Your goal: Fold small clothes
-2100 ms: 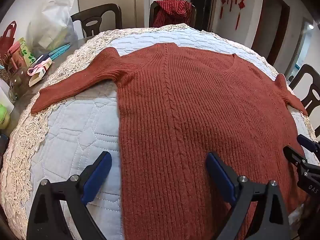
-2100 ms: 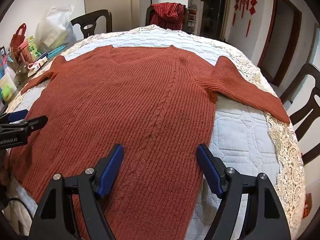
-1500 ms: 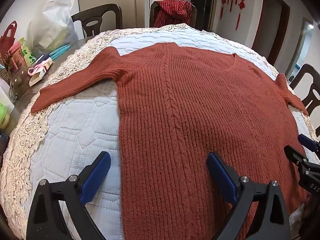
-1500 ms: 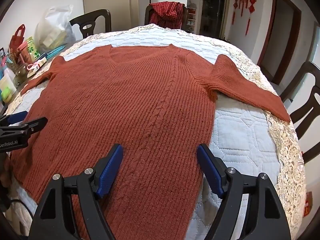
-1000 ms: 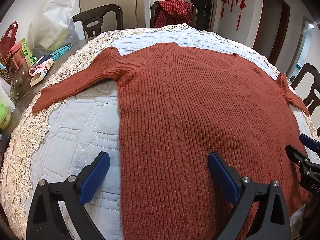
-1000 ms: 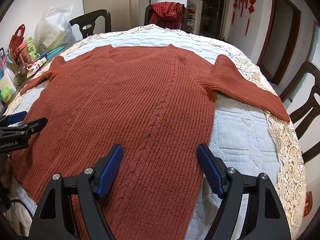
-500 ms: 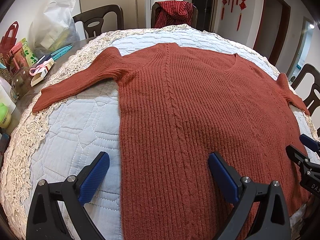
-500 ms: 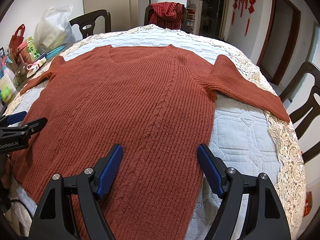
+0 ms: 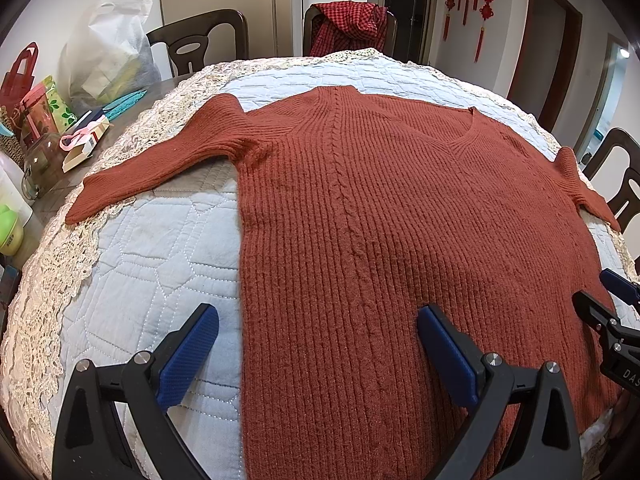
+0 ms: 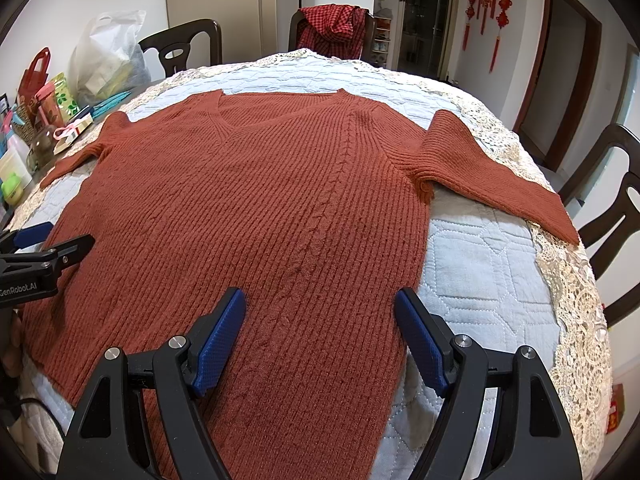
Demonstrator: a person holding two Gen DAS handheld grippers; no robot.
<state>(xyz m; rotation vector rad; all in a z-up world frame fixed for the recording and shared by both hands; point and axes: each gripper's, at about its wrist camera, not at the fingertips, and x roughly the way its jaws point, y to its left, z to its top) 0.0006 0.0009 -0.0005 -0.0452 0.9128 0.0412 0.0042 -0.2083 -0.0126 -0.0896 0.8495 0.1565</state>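
Note:
A rust-red ribbed V-neck sweater [image 9: 400, 216] lies flat, front up, on a quilted light-blue cover [image 9: 160, 248], both sleeves spread out to the sides. It also shows in the right wrist view [image 10: 260, 208]. My left gripper [image 9: 318, 344] is open and empty, hovering over the sweater's lower left edge. My right gripper [image 10: 320, 328] is open and empty over the lower right part of the sweater. The right gripper also shows at the right edge of the left wrist view [image 9: 612, 312]. The left gripper shows at the left edge of the right wrist view [image 10: 44, 248].
The cover has a lace border [image 10: 576, 280]. Bags, boxes, a jar and bottles [image 9: 44, 132] crowd the table's left side. Dark wooden chairs [image 9: 200, 40] stand around; one holds a red checked garment [image 9: 348, 24]. More chairs [image 10: 616, 200] stand at the right.
Almost nothing has moved; both grippers stay open and hover over the sweater's lower part.

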